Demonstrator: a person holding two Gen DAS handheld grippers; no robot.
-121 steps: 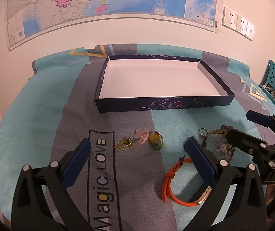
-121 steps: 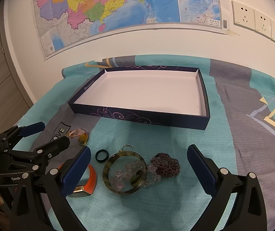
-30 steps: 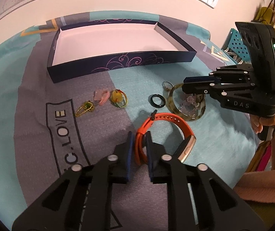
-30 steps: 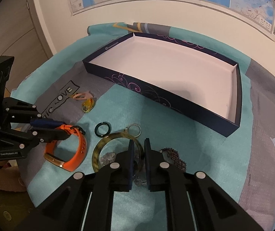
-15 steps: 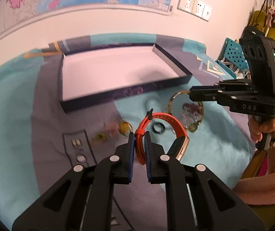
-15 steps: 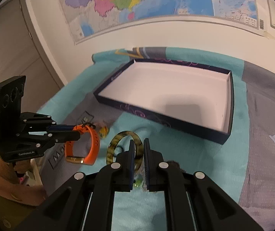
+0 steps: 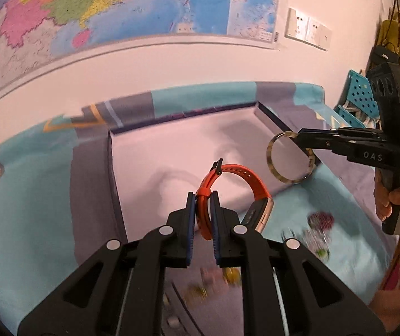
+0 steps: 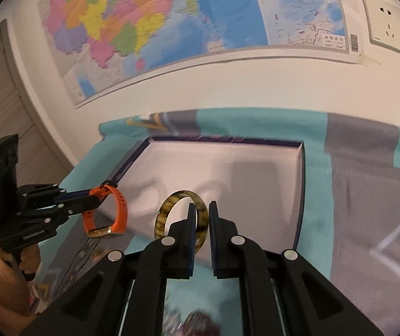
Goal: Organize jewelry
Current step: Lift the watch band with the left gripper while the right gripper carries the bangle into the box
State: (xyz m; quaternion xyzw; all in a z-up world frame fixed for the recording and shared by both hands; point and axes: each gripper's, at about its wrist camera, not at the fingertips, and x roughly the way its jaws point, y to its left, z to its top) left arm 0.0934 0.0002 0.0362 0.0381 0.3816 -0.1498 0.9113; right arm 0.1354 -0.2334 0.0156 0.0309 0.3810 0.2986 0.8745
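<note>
My left gripper (image 7: 202, 199) is shut on the strap of an orange watch band (image 7: 243, 175) with a gold case, held in the air over the near part of the dark blue box (image 7: 111, 151) with its white floor. My right gripper (image 8: 202, 210) is shut on a tortoiseshell bangle (image 8: 166, 212), also lifted, in front of the box (image 8: 300, 196). In the left wrist view the right gripper (image 7: 302, 144) holds the bangle (image 7: 270, 156) over the box's right wall. In the right wrist view the left gripper (image 8: 100, 193) carries the orange band (image 8: 121, 212) at the box's left corner.
Small jewelry lies blurred on the teal and grey cloth (image 7: 32, 196) below the grippers: a dark bead bracelet (image 7: 321, 219), clear beads (image 7: 316, 236) and yellow trinkets (image 7: 230, 275). A map (image 8: 172, 14) and wall sockets (image 8: 384, 28) are behind. A hand (image 7: 395, 196) grips the right tool.
Both grippers have risen off the cloth and moved toward the box, the left carrying the orange band, the right lifting the bangle away from the beads.
</note>
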